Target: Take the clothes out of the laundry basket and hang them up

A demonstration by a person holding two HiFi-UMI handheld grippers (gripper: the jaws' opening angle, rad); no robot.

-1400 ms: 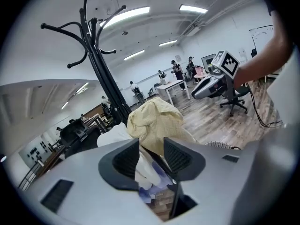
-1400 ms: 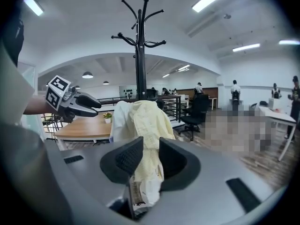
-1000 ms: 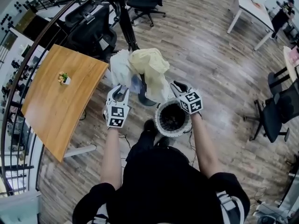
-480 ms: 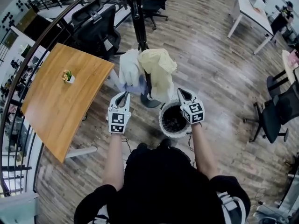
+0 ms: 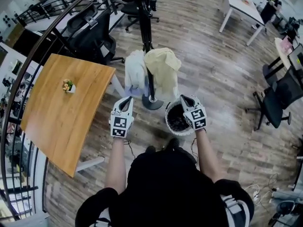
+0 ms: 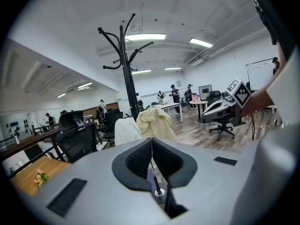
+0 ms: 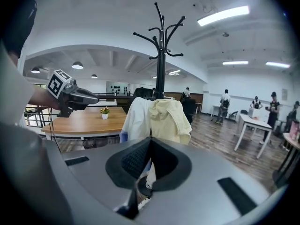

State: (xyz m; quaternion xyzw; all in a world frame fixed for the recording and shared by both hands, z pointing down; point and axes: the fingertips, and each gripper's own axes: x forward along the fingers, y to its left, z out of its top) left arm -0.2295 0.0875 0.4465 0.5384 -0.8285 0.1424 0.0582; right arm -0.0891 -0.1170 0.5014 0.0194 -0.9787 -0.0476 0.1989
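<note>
Clothes hang ahead of your tongs, not in them. Your left tongs have just been closing, and now their dark ribbed pads meet along a thin line, gripping only each other. Your right tongs are pressed together the same way, closed on themselves.

In the head view you hold both sets out in front of you, side by side and well apart. The left tongs' tip sits near the lower edge of the hanging clothes, though you cannot tell whether it touches. The right tongs lie over the right side of the round white perforated laundry basket. That basket stands on the wood-plank floor, and its inside is too dark to tell what lies in it.

Just beside the basket is the round base of the tall black coat stand. Low on its pole hang a pale yellow garment and, to its left and touching it, a white garment. A bluish bit shows at the white one's lower edge. The curved hooks at the stand's top are bare in both gripper views.

To your left stands the large wooden surface, carrying a small potted plant. Black office chairs stand behind it. White tables and more chairs lie farther off on your right, with people near them.
</note>
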